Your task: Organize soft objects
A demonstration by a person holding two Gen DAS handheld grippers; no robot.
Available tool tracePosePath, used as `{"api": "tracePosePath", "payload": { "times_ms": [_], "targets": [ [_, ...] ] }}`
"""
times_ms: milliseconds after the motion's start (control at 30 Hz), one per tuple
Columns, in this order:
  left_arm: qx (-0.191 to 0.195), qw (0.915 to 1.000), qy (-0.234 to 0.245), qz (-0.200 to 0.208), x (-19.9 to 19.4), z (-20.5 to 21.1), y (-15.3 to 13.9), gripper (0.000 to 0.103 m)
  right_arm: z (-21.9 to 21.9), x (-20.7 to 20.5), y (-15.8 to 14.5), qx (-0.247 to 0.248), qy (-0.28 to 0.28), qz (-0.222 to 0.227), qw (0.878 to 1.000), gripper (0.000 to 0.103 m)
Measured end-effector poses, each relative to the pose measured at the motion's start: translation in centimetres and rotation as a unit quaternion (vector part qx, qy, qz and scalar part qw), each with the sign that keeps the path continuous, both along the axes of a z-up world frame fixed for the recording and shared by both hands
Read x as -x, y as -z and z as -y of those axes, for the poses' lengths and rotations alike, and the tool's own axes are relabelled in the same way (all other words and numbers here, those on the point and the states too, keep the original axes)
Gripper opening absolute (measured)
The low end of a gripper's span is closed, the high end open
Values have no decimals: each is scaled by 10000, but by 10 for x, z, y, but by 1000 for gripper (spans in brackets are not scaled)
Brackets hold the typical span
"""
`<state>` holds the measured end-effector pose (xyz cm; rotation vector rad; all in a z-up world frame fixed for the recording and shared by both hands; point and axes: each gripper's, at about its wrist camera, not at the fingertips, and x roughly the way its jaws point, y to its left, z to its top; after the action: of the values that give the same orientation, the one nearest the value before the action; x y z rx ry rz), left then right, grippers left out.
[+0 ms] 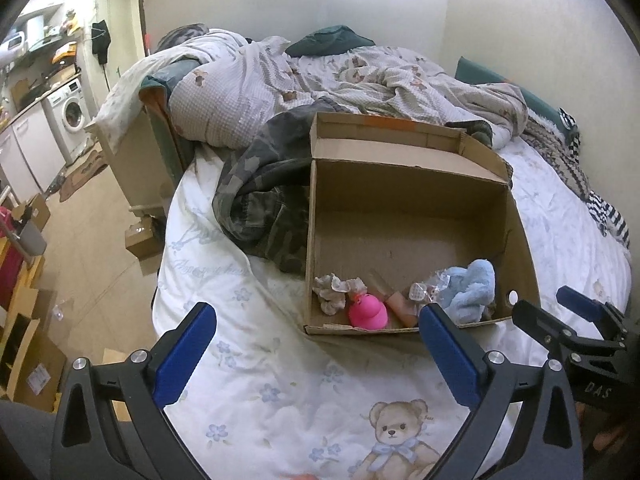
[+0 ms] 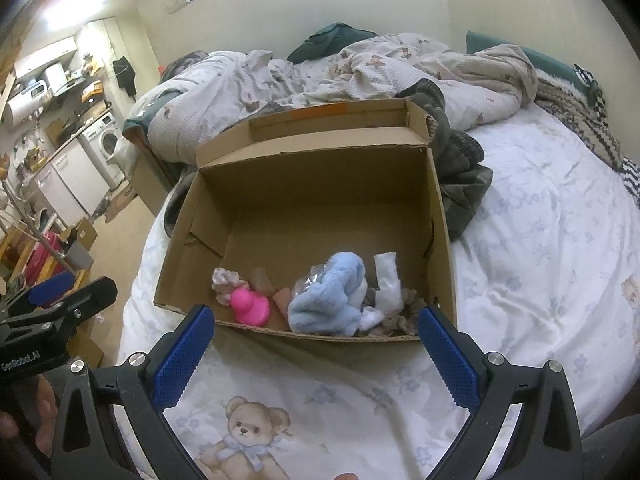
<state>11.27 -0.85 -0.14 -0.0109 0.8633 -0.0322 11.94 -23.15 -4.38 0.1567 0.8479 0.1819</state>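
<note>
An open cardboard box (image 1: 400, 196) (image 2: 320, 188) sits on the bed. Along its near wall lie a pink rubber duck (image 1: 368, 311) (image 2: 250, 306), a light blue fluffy cloth (image 1: 474, 286) (image 2: 336, 296), a pale floral scrunchie (image 1: 330, 292) (image 2: 224, 280), a white sock (image 2: 387, 282) and a crinkly clear-wrapped item (image 1: 430, 286). My left gripper (image 1: 317, 308) hovers open just before the box's near edge, with nothing between its blue pads. My right gripper (image 2: 316, 311) is open beside it, also holding nothing, and shows at the right edge of the left wrist view (image 1: 548, 302).
A camouflage garment (image 1: 264, 200) lies against the box's left and far sides. A rumpled bear-print duvet (image 1: 320, 80) fills the far half of the bed. The white sheet with a teddy print (image 2: 248, 432) lies under both grippers. Floor, cartons and a washing machine (image 1: 72, 114) are to the left.
</note>
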Motion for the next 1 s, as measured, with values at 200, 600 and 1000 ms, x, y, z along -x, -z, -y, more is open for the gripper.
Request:
{"api": "tracePosePath", "payload": {
  "times_ms": [200, 600, 1000],
  "targets": [
    [5, 10000, 25, -39, 0, 2, 2, 101, 1, 0, -1, 65, 71, 58, 9999, 103],
    [-19, 10000, 33, -88, 0, 3, 5, 101, 4, -1, -2, 52, 129, 43, 9999, 103],
    [-3, 9999, 7, -115, -1, 1, 6, 101, 7, -1, -5, 10, 182, 83, 9998, 103]
  ]
}}
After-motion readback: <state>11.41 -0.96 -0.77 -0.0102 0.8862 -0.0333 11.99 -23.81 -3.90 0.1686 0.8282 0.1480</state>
